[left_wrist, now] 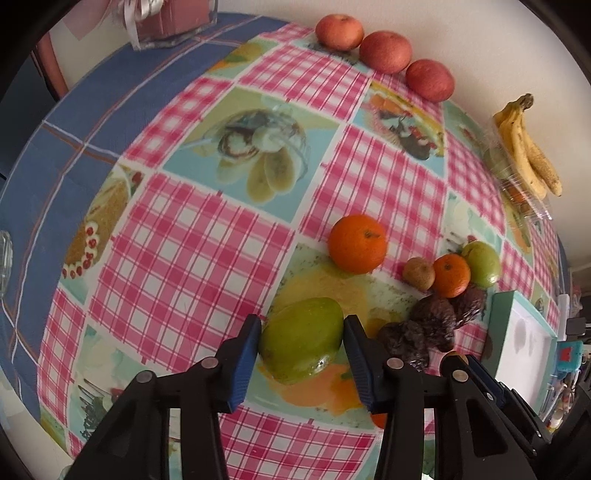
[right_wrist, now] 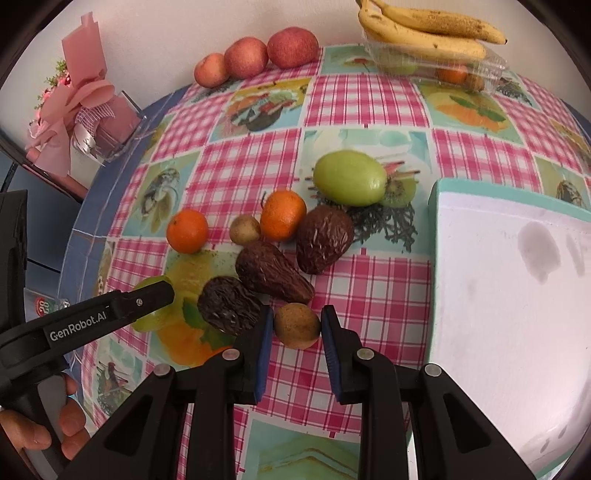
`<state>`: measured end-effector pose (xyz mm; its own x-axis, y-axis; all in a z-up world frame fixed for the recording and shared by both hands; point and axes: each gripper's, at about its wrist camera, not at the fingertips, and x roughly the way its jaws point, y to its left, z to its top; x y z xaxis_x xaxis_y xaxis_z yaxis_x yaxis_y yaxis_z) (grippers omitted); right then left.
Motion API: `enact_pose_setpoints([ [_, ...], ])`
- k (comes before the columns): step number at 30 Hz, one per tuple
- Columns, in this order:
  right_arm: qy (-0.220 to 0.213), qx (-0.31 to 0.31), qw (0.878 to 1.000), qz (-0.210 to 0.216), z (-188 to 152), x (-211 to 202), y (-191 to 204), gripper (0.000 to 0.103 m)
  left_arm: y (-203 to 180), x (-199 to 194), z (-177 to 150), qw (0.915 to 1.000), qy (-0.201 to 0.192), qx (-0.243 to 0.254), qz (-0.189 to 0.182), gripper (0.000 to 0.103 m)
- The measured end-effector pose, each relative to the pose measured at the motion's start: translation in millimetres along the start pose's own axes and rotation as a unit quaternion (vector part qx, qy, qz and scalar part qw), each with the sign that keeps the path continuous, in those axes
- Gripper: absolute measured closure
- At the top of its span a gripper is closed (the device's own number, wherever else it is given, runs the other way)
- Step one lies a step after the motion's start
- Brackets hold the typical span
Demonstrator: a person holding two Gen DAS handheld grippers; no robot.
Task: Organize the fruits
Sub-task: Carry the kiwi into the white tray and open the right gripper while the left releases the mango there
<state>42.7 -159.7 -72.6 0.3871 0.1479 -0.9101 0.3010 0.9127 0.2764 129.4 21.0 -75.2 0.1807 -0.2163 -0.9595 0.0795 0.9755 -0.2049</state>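
Left claw (left_wrist: 301,336) brackets a green mango (left_wrist: 301,339), pads touching it; right claw (right_wrist: 297,325) stands spread around a small brown fruit (right_wrist: 296,325) at six o'clock on the table (right_wrist: 388,288).

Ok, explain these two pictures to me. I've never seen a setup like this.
There is no robot here. A person holds a hand-operated claw in each hand, and a fisheye camera on each looks forward along its two fingers, so the table looks bulged.

In the left claw's view, the left claw brackets a green fruit; I cannot tell whether it grips yet. In the right claw's view, the right claw stands open around a small brown fruit.

On the checked tablecloth lie oranges, three dark wrinkled fruits, another green fruit, three red apples, bananas on a clear plastic container, and a white tray.
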Motion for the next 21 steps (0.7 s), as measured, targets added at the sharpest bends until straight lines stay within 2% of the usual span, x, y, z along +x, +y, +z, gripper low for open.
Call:
enact_pose_setpoints([
  [6, -0.027, 0.0, 1.0, -0.003, 6.7, -21.9, 1.2, 0.076, -10.3, -26.9, 1.6, 0.9992, -0.039, 0.006, -0.011, 0.054],
  [10, -0.033, 0.009, 0.999, -0.02, 10.8, -29.8, -3.1, 0.076, -29.5, -44.7, 3.5, 0.9972, -0.067, 0.029, -0.016, 0.054],
  [16, -0.046, 0.037, 0.998, -0.036, 11.0, -42.6, -24.4, 0.076, -53.1, -54.8, -0.9, 0.9946, -0.081, 0.057, -0.032, 0.054],
  [21, -0.054, 0.08, 0.994, -0.053, 9.8, -55.6, -58.8, 0.076, -75.7, -60.4, -6.4, 0.9917, -0.089, 0.083, -0.042, 0.054],
])
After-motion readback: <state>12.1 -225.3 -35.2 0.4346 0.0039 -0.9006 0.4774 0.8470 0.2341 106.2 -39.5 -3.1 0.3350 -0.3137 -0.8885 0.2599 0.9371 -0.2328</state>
